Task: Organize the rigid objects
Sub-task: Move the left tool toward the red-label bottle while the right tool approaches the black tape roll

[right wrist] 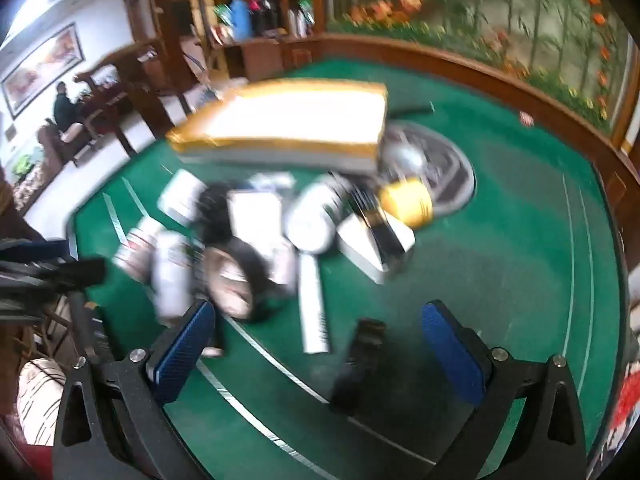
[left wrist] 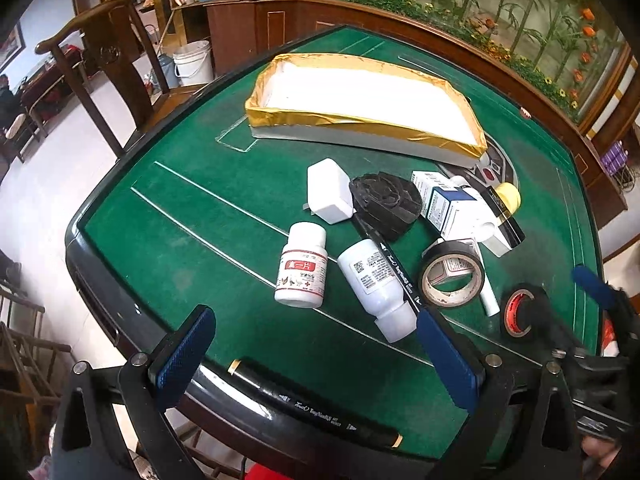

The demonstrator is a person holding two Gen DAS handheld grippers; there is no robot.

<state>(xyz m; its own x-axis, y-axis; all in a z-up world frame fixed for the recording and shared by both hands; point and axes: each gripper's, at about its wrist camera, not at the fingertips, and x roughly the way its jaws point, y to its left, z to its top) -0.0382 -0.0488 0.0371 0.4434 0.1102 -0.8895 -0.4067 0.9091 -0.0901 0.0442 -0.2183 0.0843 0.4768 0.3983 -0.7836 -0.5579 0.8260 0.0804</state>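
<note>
Green felt is strewn with bottles (left wrist: 303, 266); nothing is held by either wide-open gripper (left wrist: 316, 356) (right wrist: 320, 348); a pick for the tray (left wrist: 360, 120) likely comes next.

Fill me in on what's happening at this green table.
A person holds a gripper in each hand above a clutter of small items on the green table. Both the left gripper and the right gripper are open and hold nothing. The gold-rimmed tray behind the pile is empty, so no sorting shows yet. A black marker lies at the near edge.

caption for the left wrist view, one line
Open left gripper above bottles, tape rolls and a marker near an empty gold-rimmed tray.
</note>
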